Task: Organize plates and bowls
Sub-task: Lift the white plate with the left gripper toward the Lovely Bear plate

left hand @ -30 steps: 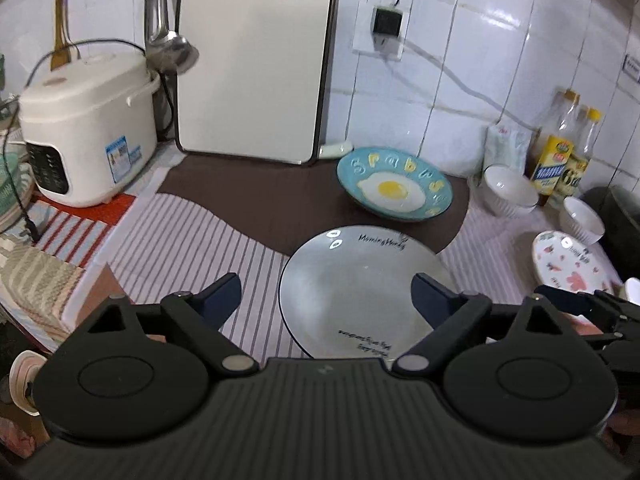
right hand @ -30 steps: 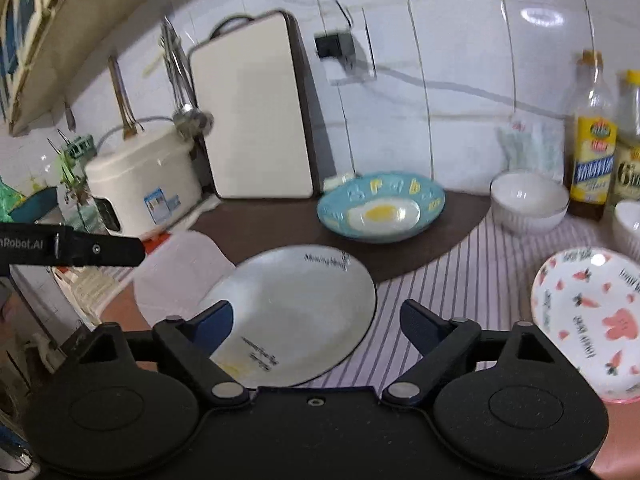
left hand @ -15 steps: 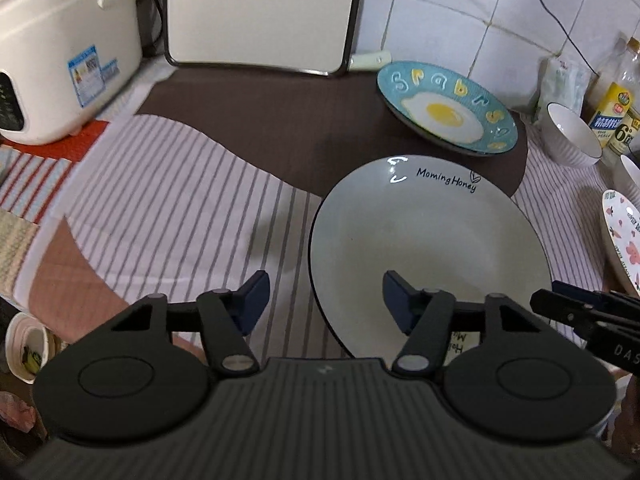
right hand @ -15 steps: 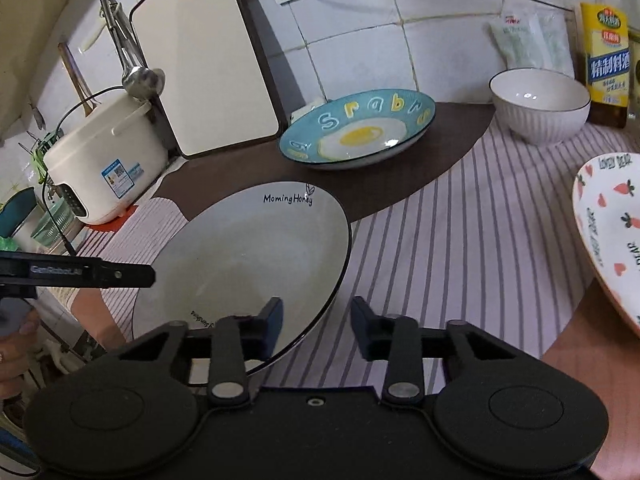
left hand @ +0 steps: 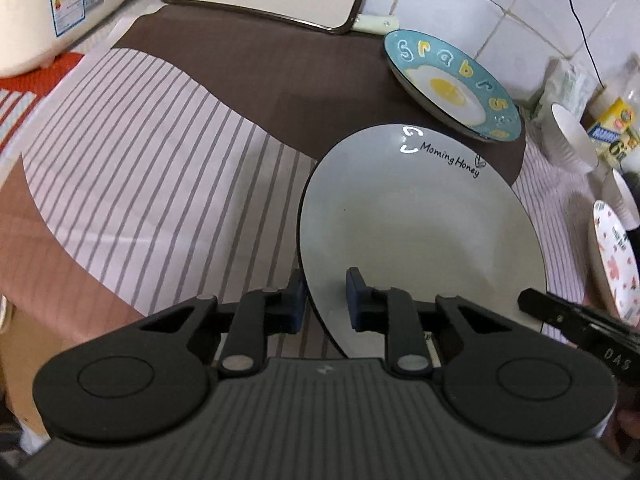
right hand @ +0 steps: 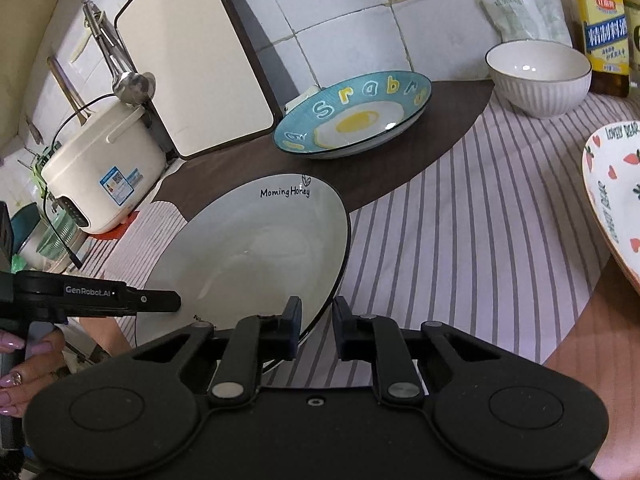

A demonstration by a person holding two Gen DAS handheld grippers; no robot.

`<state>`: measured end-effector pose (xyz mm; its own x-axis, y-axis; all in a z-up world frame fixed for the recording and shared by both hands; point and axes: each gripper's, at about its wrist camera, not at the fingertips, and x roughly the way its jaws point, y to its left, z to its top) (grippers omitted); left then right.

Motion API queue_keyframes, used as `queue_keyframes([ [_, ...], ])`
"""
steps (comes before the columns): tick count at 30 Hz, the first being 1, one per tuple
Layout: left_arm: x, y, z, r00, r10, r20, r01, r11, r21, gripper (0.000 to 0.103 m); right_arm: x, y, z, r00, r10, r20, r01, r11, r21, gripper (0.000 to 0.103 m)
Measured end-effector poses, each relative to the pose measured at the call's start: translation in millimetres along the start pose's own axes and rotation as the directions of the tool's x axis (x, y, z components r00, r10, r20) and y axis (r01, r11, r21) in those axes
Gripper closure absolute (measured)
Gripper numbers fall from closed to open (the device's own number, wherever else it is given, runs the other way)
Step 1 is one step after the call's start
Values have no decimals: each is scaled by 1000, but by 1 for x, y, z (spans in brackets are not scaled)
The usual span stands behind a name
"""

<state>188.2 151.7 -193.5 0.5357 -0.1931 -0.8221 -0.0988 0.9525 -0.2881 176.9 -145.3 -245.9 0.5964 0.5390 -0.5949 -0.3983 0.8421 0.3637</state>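
Both claws close in on the grey plate

Wide apart a second ago, the left claw and right claw have dropped and are closing across the grey plate rim.

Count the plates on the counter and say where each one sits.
3. The grey plate lies nearest, between both grippers' jaws. The blue egg plate sits behind it by the wall. The carrot-print plate is at the right edge. More may lie outside the frame.
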Motion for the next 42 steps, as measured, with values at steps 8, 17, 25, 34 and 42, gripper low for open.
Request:
queue_keyframes([
  [8,0,-1,-1,1000,9,14,-9,1000,-2,83,14,5,0,1000,-11,-1,11,1000,-24,82],
  [17,-3,-21,-2,1000,2,18,-3,998,66,83,-5,-5,2,999,-31,36,31,1000,0,82],
  [25,2,-66,13,997,-72,21,69,987,145,83,-40,-31,10,990,-96,107,93,995,33,82],
  [34,25,-107,22,992,-129,-14,129,968,216,83,-57,-60,10,976,-175,128,166,983,81,82],
  [42,38,-118,25,991,-126,-37,131,964,230,83,-49,-70,12,973,-203,112,197,978,64,82],
])
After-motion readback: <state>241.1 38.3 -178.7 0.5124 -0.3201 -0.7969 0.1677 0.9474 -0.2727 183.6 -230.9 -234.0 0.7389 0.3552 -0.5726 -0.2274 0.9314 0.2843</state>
